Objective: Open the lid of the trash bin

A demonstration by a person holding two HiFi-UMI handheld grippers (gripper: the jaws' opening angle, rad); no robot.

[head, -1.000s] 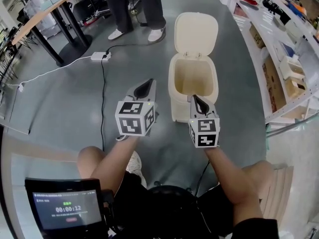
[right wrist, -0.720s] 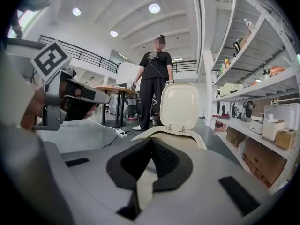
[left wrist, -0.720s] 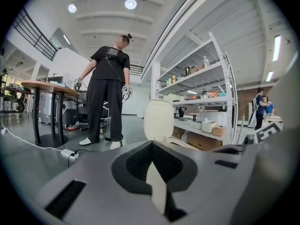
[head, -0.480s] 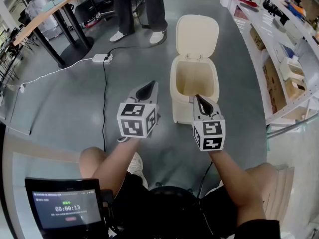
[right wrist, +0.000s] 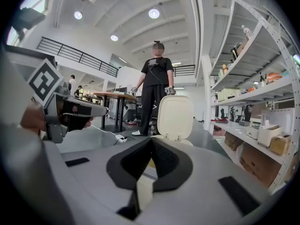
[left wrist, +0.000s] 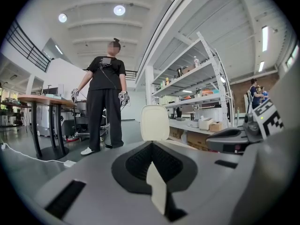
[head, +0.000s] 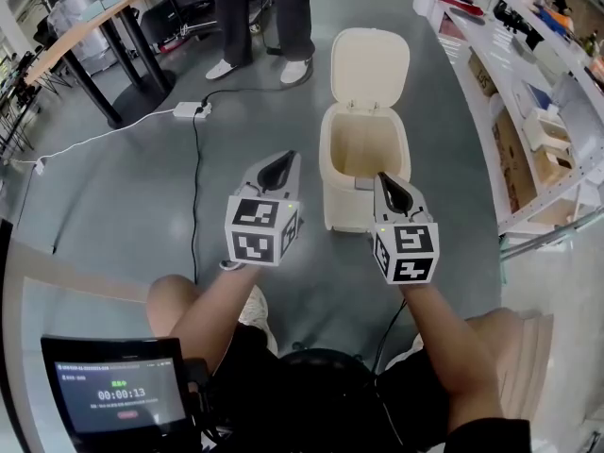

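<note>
Both the left tongs [head: 277,165] and the right tongs [head: 391,187] were fully closed with nothing between the jaws. They were held side by side on the near side of the trash bin [head: 327,182], and the right one overlapped its near rim in the head view. The bin stood on the floor [head: 123,187] beside the shelving [head: 543,121] with its lid [head: 371,64] swung up and back, upright on the hinge; a person's legs [head: 274,12] stood beyond it, with a power strip [head: 192,109] on the floor nearby.

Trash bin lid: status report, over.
Both shut, empty: left gripper, right gripper. Task: lid up, trash bin open. Beyond it: person standing.
</note>
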